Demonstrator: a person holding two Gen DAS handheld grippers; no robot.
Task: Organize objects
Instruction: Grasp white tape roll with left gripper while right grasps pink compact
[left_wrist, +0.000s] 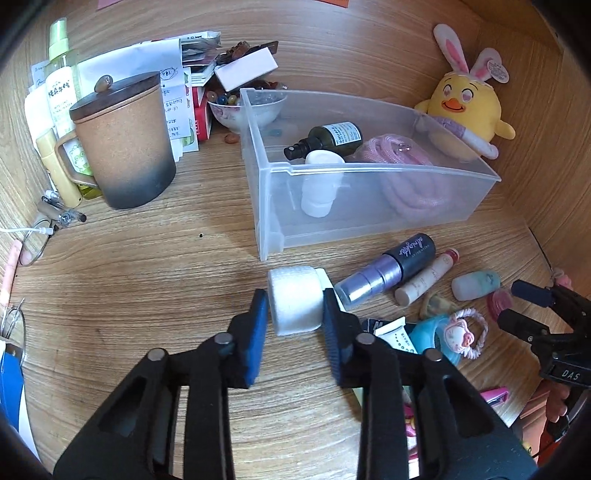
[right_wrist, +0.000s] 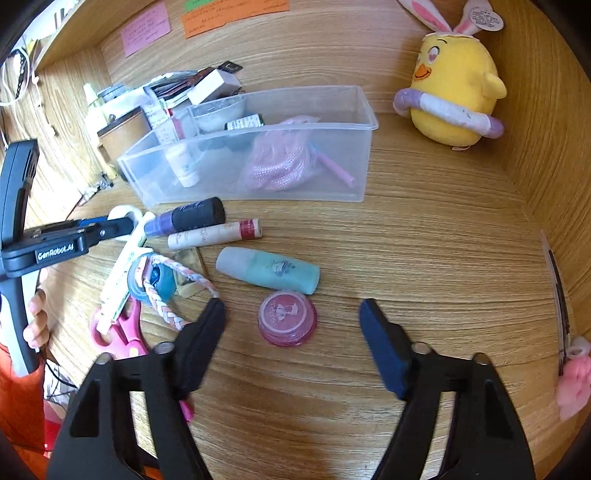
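A clear plastic bin (left_wrist: 369, 173) (right_wrist: 362, 122) on the wooden desk holds a dark bottle (left_wrist: 328, 140), a white bottle (left_wrist: 319, 192) and pink cord (left_wrist: 391, 151). My left gripper (left_wrist: 295, 314) is open, its fingers on either side of a white tape roll (left_wrist: 295, 301) lying on the desk; the right finger touches it, a small gap shows at the left. My right gripper (right_wrist: 291, 317) is open around a round pink jar (right_wrist: 288, 323), not touching. Beyond lie a teal tube (right_wrist: 269, 271), a purple-black bottle (right_wrist: 188, 218) and a lip tube (right_wrist: 218, 232).
A brown lidded mug (left_wrist: 125, 140), spray bottles, papers and a bowl of beads (left_wrist: 243, 107) stand at the back left. A yellow plush chick (right_wrist: 454, 92) sits at the back right. Pink scissors (right_wrist: 118, 332), a braided hair tie (right_wrist: 173, 291) and blue tape lie at the left.
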